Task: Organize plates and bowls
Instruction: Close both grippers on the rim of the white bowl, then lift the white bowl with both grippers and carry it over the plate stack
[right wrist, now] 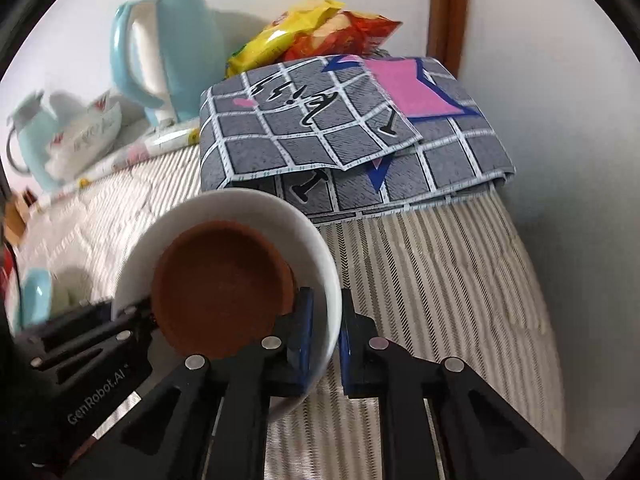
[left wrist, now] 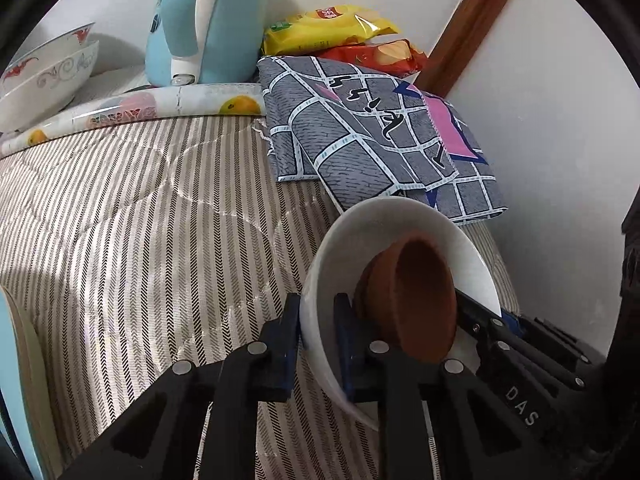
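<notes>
A white bowl point(left wrist: 340, 248) with a small brown clay bowl point(left wrist: 416, 296) inside is held above the striped cloth. My left gripper point(left wrist: 318, 320) is shut on the white bowl's left rim. My right gripper point(right wrist: 324, 320) is shut on the opposite rim of the white bowl point(right wrist: 236, 208); the brown bowl point(right wrist: 222, 288) sits inside. Each gripper shows in the other's view at the far rim. Two stacked patterned bowls point(left wrist: 48, 76) stand at the back left.
A light blue kettle point(left wrist: 208, 20) stands at the back, snack bags point(left wrist: 328, 28) beside it. A folded grey checked cloth point(left wrist: 380, 128) lies just beyond the held bowl. A fruit-print roll point(left wrist: 132, 110) lies across the back. A white wall is on the right.
</notes>
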A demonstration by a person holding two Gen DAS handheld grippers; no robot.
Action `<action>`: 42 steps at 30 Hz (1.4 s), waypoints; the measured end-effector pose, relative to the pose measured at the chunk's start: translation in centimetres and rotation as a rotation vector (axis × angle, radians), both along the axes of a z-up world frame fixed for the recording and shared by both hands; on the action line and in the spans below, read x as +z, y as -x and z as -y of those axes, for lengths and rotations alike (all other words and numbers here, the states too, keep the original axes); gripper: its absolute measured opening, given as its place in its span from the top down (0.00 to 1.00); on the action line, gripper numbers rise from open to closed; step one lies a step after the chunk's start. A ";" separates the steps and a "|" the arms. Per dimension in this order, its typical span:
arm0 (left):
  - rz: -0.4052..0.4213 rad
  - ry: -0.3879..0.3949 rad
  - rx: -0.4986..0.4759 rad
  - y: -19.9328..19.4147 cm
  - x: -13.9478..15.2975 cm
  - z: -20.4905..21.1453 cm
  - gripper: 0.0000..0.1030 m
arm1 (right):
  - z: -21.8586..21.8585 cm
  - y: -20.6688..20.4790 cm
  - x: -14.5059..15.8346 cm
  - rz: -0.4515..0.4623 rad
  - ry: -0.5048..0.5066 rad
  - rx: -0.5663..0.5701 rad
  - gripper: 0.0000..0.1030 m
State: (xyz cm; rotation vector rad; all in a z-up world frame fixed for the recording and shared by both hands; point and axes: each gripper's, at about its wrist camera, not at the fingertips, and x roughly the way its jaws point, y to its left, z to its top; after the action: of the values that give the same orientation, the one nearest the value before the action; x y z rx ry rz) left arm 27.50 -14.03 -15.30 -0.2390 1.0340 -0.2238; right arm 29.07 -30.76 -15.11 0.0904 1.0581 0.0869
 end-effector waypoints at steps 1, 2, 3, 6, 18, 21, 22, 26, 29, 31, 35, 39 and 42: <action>0.000 -0.005 -0.003 0.0 0.1 0.1 0.85 | 0.1 0.1 0.0 -0.005 -0.012 -0.009 0.90; -0.001 -0.009 -0.005 0.1 0.2 0.1 0.86 | 0.0 0.2 0.1 -0.008 -0.002 -0.002 0.90; 0.000 -0.011 -0.007 0.3 0.3 0.1 0.86 | 0.0 0.3 0.2 -0.007 0.005 -0.001 0.90; 0.001 -0.013 -0.011 0.9 0.5 0.2 0.86 | 0.0 1.0 0.3 -0.009 0.016 -0.004 0.90; 0.007 -0.027 -0.033 3.9 1.0 0.0 0.86 | 0.7 4.6 1.1 -0.003 -0.017 -0.041 0.91; 0.015 -0.031 -0.033 4.6 1.4 0.0 0.86 | 0.6 5.3 1.3 0.001 -0.025 -0.046 0.91; 0.016 -0.032 -0.032 4.8 1.5 0.0 0.86 | 0.6 5.4 1.4 0.003 -0.026 -0.046 0.91; 0.017 -0.033 -0.024 5.5 1.9 -0.5 0.86 | 0.1 6.1 1.9 0.008 -0.022 -0.040 0.92; 0.018 -0.040 -0.017 6.0 2.1 -1.1 0.86 | -0.4 6.4 2.3 0.012 -0.024 -0.036 0.92; 0.017 -0.041 -0.012 6.3 2.3 -1.6 0.86 | -0.7 6.6 2.4 0.016 -0.031 -0.032 0.92; 0.022 -0.039 0.007 6.8 2.7 -2.8 0.86 | -1.7 7.0 2.6 0.016 -0.048 -0.018 0.92; 0.024 -0.030 0.018 7.3 2.8 -3.7 0.87 | -2.7 7.4 3.0 0.023 -0.044 -0.009 0.92; 0.028 -0.022 0.019 7.6 3.0 -4.1 0.87 | -3.2 7.6 3.4 0.027 -0.040 -0.007 0.92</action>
State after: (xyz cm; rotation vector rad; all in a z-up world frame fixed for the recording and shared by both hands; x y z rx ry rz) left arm 19.87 -9.97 -12.28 -0.2248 1.0054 -0.1979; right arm 21.45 -27.61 -11.74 0.1285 1.0289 0.1021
